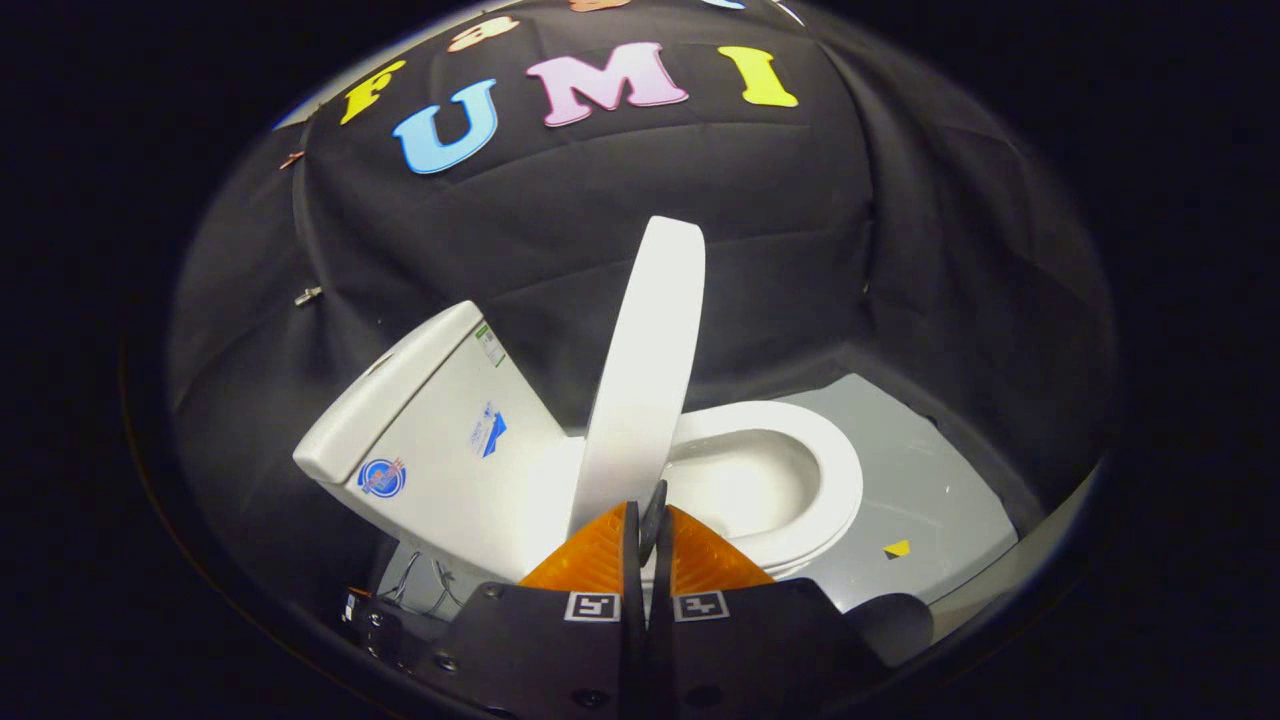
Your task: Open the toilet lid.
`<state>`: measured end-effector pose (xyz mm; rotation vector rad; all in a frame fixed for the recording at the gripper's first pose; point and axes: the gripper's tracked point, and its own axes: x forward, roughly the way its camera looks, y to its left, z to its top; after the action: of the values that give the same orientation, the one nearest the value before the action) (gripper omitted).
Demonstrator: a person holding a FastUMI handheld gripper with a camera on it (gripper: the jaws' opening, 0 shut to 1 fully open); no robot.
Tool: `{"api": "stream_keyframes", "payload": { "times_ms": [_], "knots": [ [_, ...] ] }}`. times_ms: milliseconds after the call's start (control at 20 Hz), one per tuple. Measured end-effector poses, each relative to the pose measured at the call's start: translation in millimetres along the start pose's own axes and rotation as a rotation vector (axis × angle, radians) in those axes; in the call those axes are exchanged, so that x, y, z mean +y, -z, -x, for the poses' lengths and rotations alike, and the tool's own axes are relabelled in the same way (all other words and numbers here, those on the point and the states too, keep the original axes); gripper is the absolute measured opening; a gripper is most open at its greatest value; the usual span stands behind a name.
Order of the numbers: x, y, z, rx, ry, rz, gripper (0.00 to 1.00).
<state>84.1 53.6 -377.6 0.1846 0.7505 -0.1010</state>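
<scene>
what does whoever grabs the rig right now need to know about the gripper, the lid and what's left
Gripper: fingers closed together, nothing visibly held; tips sit right at the lower edge of the lid.
Lid: raised, standing nearly upright, edge-on just beyond the fingers.
Tank is beside the lid; the seat is down around the open bowl.
Done: lid lifted off the seat.
Left: probably tip it back to rest toward the tank, then pull away.

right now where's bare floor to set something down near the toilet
Free: the grey floor panel beyond the bowl, bare except for a small yellow marker. Crowded: the raised lid stands just ahead of the closed gripper, with the tank beside it and cables below.
</scene>
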Motion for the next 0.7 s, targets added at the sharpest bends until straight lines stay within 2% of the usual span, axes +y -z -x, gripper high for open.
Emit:
{"api": "stream_keyframes", "payload": {
  "times_ms": [250,700],
  "knots": [
    [46.2,-4.4,2.2,-0.022,-0.025,0.115,0.05],
    [105.6,-3.4,6.7,-0.04,-0.062,0.234,0.05]
  ]
}}
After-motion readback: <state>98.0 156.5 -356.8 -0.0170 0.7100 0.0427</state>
